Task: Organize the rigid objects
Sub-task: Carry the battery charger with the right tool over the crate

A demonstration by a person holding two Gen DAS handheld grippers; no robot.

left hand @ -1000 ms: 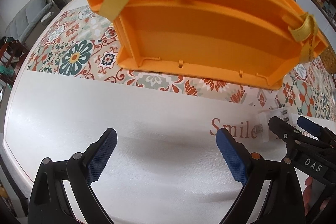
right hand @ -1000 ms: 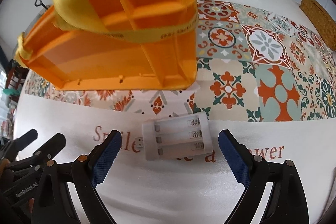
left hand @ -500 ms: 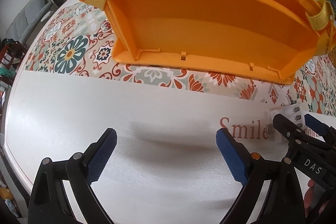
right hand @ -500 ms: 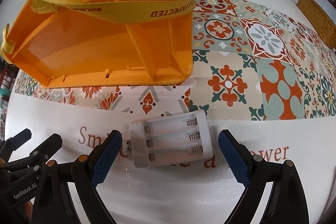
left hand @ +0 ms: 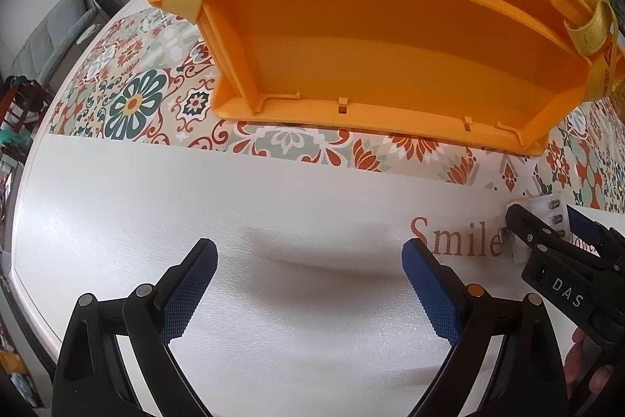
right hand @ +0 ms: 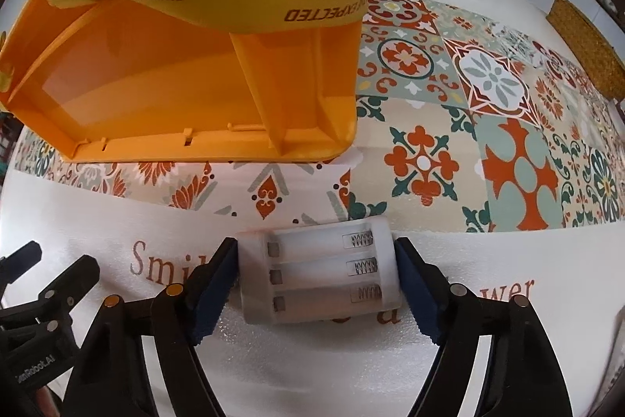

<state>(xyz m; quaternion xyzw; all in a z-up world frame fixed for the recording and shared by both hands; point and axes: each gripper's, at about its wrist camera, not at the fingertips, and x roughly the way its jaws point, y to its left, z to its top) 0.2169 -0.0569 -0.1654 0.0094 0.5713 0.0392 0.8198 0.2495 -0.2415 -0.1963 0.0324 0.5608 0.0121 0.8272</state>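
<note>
Now the right hand-held gripper (right hand: 316, 280) has just closed onto the white battery holder (right hand: 318, 274) near the desk's (left hand: 273, 190) front edge. Beside it, the left hand-held gripper (left hand: 308, 268) hangs released, before the orange organizer tray (left hand: 375, 57).

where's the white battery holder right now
In the right wrist view the battery holder lies on the white tablecloth, between the right claw's blue pads, which have just been closing, in front of the orange organizer tray.

Bare white surface (left hand: 195, 202) lies open ahead of the left side; orange bin (left hand: 390, 45) walls off the far edge.
</note>
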